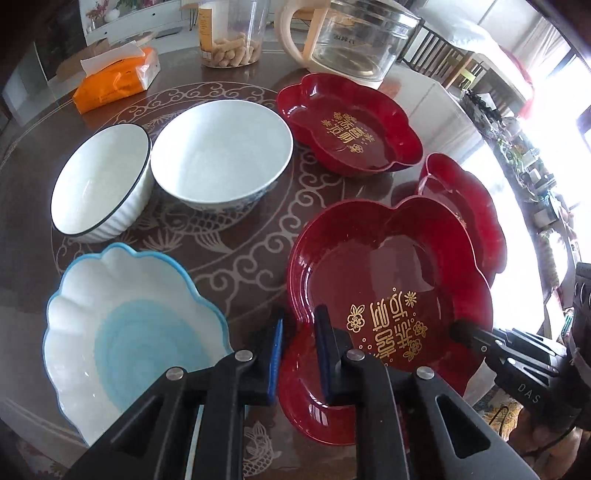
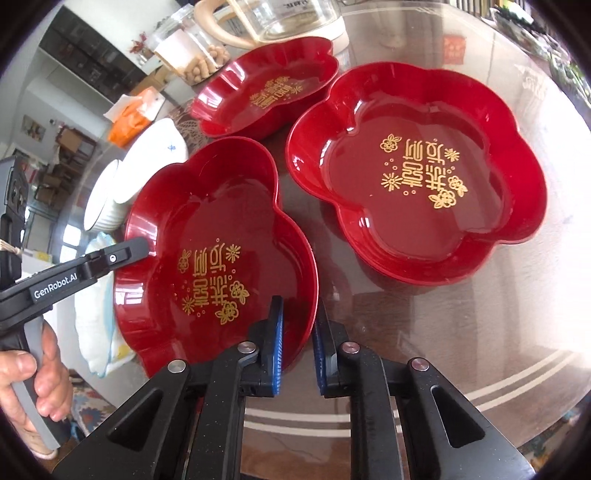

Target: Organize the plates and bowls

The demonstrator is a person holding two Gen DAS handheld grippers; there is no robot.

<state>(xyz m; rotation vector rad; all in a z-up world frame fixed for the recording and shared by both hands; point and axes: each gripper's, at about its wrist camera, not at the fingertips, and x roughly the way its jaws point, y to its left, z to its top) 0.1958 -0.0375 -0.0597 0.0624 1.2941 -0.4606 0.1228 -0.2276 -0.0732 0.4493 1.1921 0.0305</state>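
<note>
Both claws have hold of the same red flower-shaped plate (image 1: 388, 280) by its rim. The left claw (image 1: 299, 343) is pinched on the plate's left edge, with 1 blue pad (image 1: 276, 354) outside the wall and the other inside. The right claw (image 2: 298, 339) is clamped on the opposite edge in the same way, its tip also showing at the far side in the left wrist view. No earlier view is at hand, so only the closed grip can be told. Whether the plate is lifted off the bench (image 2: 424, 332) or resting on it cannot be told.

A 2nd red plate (image 2: 417, 173) sits just beside the held one, to its right in the right wrist view, and a 3rd red plate (image 2: 266, 88) lies farther back. To the left of the held plate stands a scalloped blue-rimmed bowl (image 1: 129, 332), just beside the left claw. Behind it are a ribbed white bowl with a dark rim (image 1: 99, 184) and a plain white bowl (image 1: 221, 151), touching or nearly so.

At the back stand an orange tissue pack (image 1: 114, 81), a clear jar of snacks (image 1: 231, 33) and a glass kettle with a cream handle (image 1: 347, 33).

The bench is dark wood under glass, with pale scroll and fish patterns. Bright windows glare on 1 side of the room. A hand (image 2: 33, 387) grips the left claw's handle.
</note>
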